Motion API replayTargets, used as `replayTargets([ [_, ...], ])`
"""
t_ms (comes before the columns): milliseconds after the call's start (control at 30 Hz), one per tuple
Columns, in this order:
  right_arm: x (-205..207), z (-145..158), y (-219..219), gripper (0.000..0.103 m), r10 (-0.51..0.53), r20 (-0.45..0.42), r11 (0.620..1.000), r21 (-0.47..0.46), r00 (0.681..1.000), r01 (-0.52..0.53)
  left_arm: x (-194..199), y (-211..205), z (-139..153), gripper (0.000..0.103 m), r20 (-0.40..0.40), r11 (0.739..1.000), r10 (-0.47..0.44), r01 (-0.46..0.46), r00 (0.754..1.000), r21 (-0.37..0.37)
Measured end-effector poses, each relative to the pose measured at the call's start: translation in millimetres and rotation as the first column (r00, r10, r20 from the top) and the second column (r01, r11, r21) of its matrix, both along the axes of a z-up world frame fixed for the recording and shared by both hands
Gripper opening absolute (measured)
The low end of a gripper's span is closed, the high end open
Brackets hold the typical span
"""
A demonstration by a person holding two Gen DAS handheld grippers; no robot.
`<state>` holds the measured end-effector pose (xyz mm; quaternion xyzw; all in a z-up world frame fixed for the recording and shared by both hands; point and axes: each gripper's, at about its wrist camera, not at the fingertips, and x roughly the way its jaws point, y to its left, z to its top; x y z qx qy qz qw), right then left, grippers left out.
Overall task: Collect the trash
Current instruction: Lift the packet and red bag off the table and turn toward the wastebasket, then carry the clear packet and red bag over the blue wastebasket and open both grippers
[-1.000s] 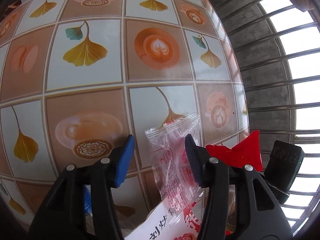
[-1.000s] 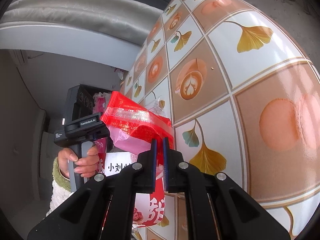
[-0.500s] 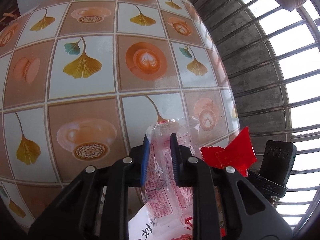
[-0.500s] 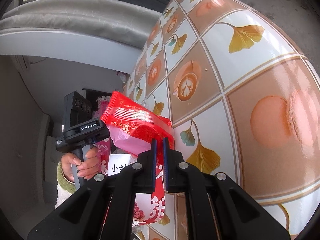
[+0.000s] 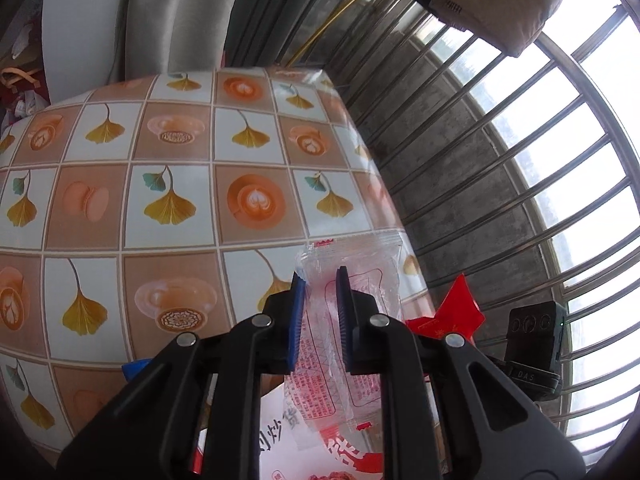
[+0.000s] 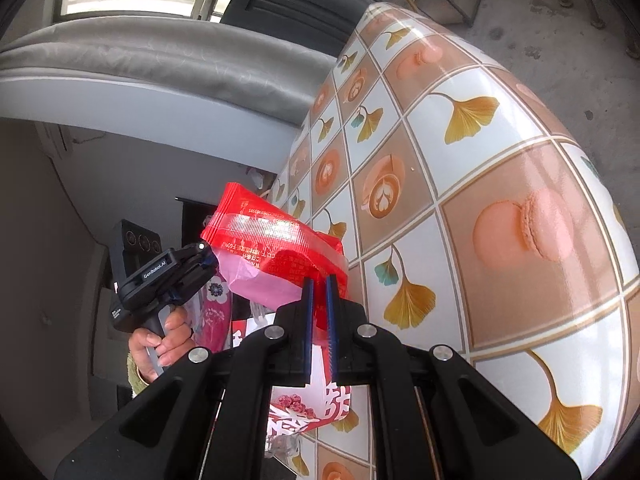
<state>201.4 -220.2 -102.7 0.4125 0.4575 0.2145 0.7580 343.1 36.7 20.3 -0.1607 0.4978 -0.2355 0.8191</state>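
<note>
- Patterned oilcloth with ginkgo leaves, coffee cups and macarons is covering the table (image 5: 168,216), which is standing beside a barred window (image 5: 560,184) and a grey curtain (image 6: 160,64).
- The left gripper (image 5: 320,292) is closing its jaws on a clear wrapper (image 5: 352,264) printed in pink; the blue pads (image 5: 297,312) are lying against the film on both sides, and the wrapper is hanging above the table's near edge, not lying on it.
- The wrapper's top is sticking up past the fingertips, and its lower part is trailing down between the black fingers.
- Below it, a white and red bag (image 5: 344,448) with large printed characters is showing.
- Just right of the left gripper, a corner of a red packet (image 5: 452,312) is poking up, with the other gripper's black housing (image 5: 532,344) beyond it.
- The right gripper (image 6: 319,284) is pressing its jaws nearly together, pinching the red packet (image 6: 276,236), whose pink inside is showing at the open end.
- The packet is hanging in the air off the table's edge, with the same white and red bag (image 6: 320,400) hanging under it.
- To the left in the right wrist view, a hand (image 6: 160,344) with a green cuff is gripping the handle of the left gripper's body (image 6: 160,276).
</note>
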Motion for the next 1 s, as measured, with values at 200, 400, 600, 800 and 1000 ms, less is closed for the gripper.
replayTargets([
  [200, -14.5, 18.8, -14.5, 0.007, -0.029, 0.034, 1.0, 0.007, 0.999, 0.029, -15.9, 2.8, 38.2, 0.014, 0.118, 0.992, 0.047, -0.032, 0.992, -0.124],
  [400, -36.7, 40.8, -30.8, 0.007, -0.059, 0.08, 0.998, 0.031, 0.995, 0.057, -46.5, 3.9, 85.1, 0.014, 0.248, 0.983, 0.052, -0.005, 0.967, -0.184],
  [600, -64.2, 49.6, -48.2, 0.007, -0.097, 0.1, 0.994, 0.061, 0.99, 0.091, -97.1, -13.8, 120.6, 0.014, 0.354, 0.98, 0.011, 0.059, 0.935, -0.188],
  [800, -100.9, 52.9, -70.5, 0.007, -0.156, 0.114, 0.985, 0.092, 0.981, 0.146, -151.0, -52.6, 133.5, 0.014, 0.425, 0.983, -0.047, 0.118, 0.904, -0.143],
  [1000, -146.4, 58.2, -104.9, 0.007, -0.242, 0.133, 0.968, 0.105, 0.961, 0.229, -188.1, -92.5, 118.4, 0.014, 0.412, 0.971, -0.06, 0.148, 0.909, -0.185],
])
